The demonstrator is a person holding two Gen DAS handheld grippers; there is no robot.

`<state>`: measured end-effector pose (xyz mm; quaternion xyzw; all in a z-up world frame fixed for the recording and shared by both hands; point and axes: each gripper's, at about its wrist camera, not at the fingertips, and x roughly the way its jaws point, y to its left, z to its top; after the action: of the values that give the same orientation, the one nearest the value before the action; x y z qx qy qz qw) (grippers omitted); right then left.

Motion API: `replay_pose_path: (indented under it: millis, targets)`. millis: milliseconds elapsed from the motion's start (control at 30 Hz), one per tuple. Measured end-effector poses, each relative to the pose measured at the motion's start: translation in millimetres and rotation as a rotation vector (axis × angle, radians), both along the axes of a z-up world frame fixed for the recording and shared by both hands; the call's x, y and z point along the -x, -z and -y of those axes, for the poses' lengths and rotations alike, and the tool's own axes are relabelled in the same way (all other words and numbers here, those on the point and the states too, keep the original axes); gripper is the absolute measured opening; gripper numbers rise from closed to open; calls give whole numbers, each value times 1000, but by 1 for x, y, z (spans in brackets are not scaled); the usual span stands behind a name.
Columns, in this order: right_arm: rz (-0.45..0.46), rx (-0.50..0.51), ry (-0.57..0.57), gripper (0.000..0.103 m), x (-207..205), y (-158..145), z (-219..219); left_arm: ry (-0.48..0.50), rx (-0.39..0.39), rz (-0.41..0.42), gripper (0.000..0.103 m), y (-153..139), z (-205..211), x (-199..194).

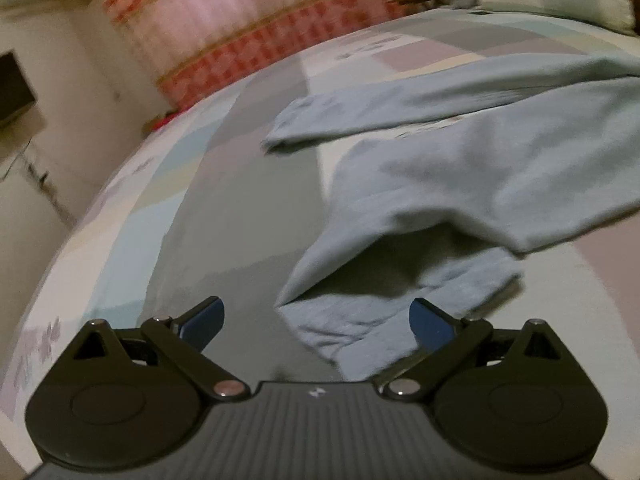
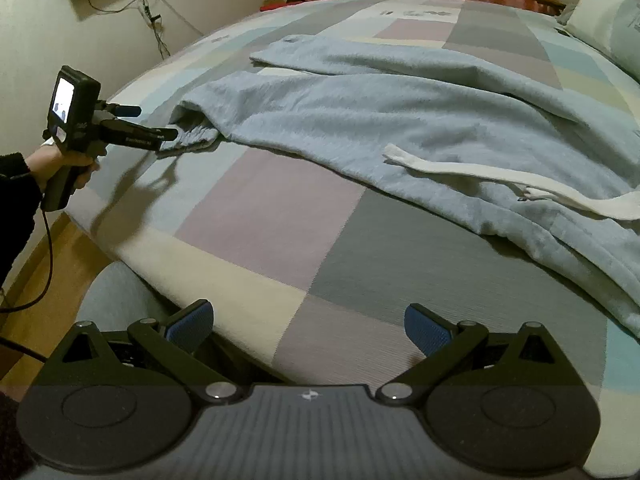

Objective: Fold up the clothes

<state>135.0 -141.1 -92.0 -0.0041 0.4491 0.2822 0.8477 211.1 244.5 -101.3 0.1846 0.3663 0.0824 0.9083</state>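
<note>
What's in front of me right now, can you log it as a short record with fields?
setting: bed with a patchwork cover
garment: light blue trousers spread out unfolded, legs toward the left side
cuff: ribbed leg cuff between the fingers of the left tool, not gripped
drawstring: white drawstring lying on the trousers
left tool: open
right tool: right tool open, over the bed's near edge, apart from the trousers
fold progress: none visible
</note>
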Motion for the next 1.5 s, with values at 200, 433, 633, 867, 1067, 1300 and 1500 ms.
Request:
replay_pose_path:
  millis: [200, 433, 633, 867, 1067, 1300, 1500]
  targets:
    - [-10, 25, 2, 103, -3, 0, -8, -6, 19, 33, 99, 6, -6, -20]
    - [-16, 49, -2, 103, -7, -2, -18, -131, 196, 32, 102, 24, -42, -41]
    - [-25, 55, 2, 103, -10, 0, -21, -368, 205, 161, 100, 9, -82, -34]
    - [-29, 49, 8, 103, -11, 2, -19, -383, -42, 351, 100, -39, -71, -3]
    - [-28, 28, 5, 103, -9, 3, -21, -406, -170, 501, 98, -89, -72, 26]
    - [-30, 24, -20, 103, -6, 5, -27, -342, -29, 311, 98, -66, -93, 42]
    - [-30, 37, -14, 103, -4, 4, -29, -252, 58, 157, 98, -28, -80, 32]
